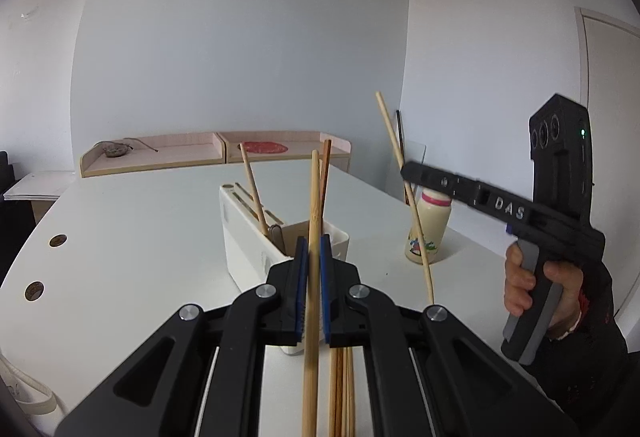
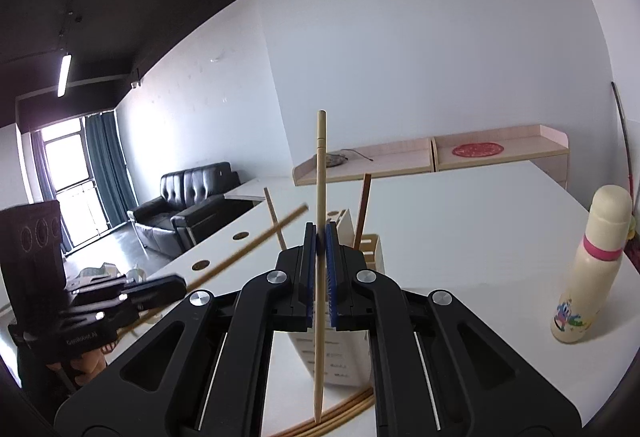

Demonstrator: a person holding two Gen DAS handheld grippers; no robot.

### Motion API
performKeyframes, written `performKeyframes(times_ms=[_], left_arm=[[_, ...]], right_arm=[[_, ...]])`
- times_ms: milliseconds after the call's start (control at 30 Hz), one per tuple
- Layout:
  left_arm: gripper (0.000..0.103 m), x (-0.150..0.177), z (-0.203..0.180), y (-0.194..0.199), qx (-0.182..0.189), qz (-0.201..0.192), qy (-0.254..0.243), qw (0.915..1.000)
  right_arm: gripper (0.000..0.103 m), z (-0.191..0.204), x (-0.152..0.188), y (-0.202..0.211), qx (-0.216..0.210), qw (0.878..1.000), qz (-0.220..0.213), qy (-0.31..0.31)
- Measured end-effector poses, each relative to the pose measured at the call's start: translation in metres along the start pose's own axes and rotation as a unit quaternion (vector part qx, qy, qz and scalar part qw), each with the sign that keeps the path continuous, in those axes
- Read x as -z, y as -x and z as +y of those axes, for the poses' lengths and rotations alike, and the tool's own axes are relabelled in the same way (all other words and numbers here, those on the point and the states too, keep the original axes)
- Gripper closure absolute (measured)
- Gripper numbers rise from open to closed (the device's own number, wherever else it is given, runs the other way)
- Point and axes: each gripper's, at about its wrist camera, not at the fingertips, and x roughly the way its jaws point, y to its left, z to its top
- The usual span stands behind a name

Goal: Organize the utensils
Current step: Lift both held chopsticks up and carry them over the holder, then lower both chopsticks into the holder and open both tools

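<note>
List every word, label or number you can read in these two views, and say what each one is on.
"DAS": raised letters on the side of the right gripper.
Small white print on the left gripper body: too blurred to read with confidence.
Faint rows of print on the white utensil holder: too small to read.
Cartoon picture on the cream bottle: no readable words.

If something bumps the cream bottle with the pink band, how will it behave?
The cream bottle stands tall and narrow on the white table, so it probably tips easily. Its round body would likely roll afterwards. It looks like plastic, so probably light; its fill is not visible.
</note>
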Motion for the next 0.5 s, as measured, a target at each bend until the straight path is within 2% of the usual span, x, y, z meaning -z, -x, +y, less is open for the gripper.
performKeyframes(times_ms=[167, 400, 500], left_arm=[[0.097, -0.001, 0.001, -0.010, -0.002, 0.079, -0.010, 0.9969], [0.097, -0.017, -0.002, -0.012, -0.024, 0.132, -0.033, 0.9905], [0.097, -0.026, -0.003, -0.018, -0.015, 0.161, -0.042, 0.9859]], right_arm=[[0.098, -0.004, -0.017, -0.019, -0.002, 1.000, -0.024, 0.008], [0.098, 0.006, -0.043, -0.046, -0.002, 0.994, -0.098, 0.040], [0.098, 0.012, -0.044, -0.062, 0.011, 0.993, -0.100, 0.060]])
